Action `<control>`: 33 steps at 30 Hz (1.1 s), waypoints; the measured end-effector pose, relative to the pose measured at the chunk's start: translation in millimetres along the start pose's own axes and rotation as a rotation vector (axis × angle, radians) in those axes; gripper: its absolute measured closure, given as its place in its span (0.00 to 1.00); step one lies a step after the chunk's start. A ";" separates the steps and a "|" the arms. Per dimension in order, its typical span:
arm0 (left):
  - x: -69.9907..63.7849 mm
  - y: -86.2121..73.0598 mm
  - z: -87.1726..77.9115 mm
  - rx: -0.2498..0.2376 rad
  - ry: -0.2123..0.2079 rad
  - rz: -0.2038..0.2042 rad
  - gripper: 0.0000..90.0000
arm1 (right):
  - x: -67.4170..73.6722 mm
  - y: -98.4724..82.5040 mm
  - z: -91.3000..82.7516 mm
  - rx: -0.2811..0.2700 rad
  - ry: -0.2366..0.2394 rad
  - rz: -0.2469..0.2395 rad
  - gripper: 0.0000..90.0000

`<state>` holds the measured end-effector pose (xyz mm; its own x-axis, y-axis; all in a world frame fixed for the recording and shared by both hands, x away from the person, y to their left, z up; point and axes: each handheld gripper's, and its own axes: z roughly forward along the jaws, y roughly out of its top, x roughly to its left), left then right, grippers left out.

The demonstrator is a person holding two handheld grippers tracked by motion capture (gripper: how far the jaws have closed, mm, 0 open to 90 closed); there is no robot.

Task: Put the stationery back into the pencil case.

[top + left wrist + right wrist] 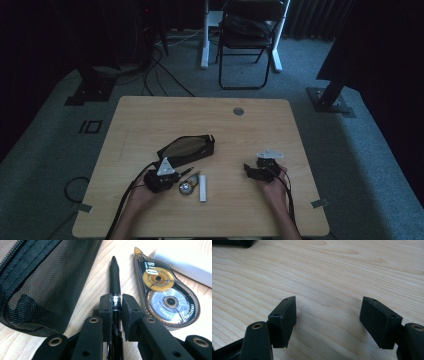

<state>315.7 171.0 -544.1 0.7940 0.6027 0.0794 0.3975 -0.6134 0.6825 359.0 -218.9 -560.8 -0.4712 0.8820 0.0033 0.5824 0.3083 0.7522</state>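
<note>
Lifting the pen [115, 277] calls for a level, straight rise — the left gripper [115, 305] is clamped on its barrel near the middle, so the tip should not dip or swing. It lies on the table [337, 270], just beside the mesh pouch [45, 282] on one side and the tape roller [167, 295] on the other. Its long axis runs straight out along the jaws, tip pointing away from the hand. Right gripper [328, 315] sits well apart, jaws wide over bare wood.

A dim room with grey carpet [45, 150]. A light wooden table [210, 110] stands in the middle. Beyond it, a black folding chair [247, 37], white desk legs [205, 35] and loose cables [155, 70] lie in shadow.
</note>
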 end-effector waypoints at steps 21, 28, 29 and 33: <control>-4.2 11.2 -19.7 -0.070 0.000 0.025 0.88 | -2.6 -0.7 -0.6 0.000 0.016 -0.018 0.32; -7.3 20.0 -27.0 -0.085 -0.003 0.051 0.88 | -2.5 -0.7 -0.6 -0.001 0.017 -0.018 0.32; -7.5 20.7 -27.6 -0.088 -0.004 0.052 0.88 | -2.5 -0.7 -0.6 0.000 0.016 -0.017 0.32; -7.5 24.0 -31.2 -0.094 -0.002 0.058 0.88 | -1.6 -0.5 -0.5 0.001 0.016 -0.017 0.31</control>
<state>304.9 167.7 -505.7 0.8155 0.5663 0.1195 0.3056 -0.5966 0.7421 359.1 -220.6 -560.9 -0.4917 0.8708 0.0006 0.5746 0.3240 0.7515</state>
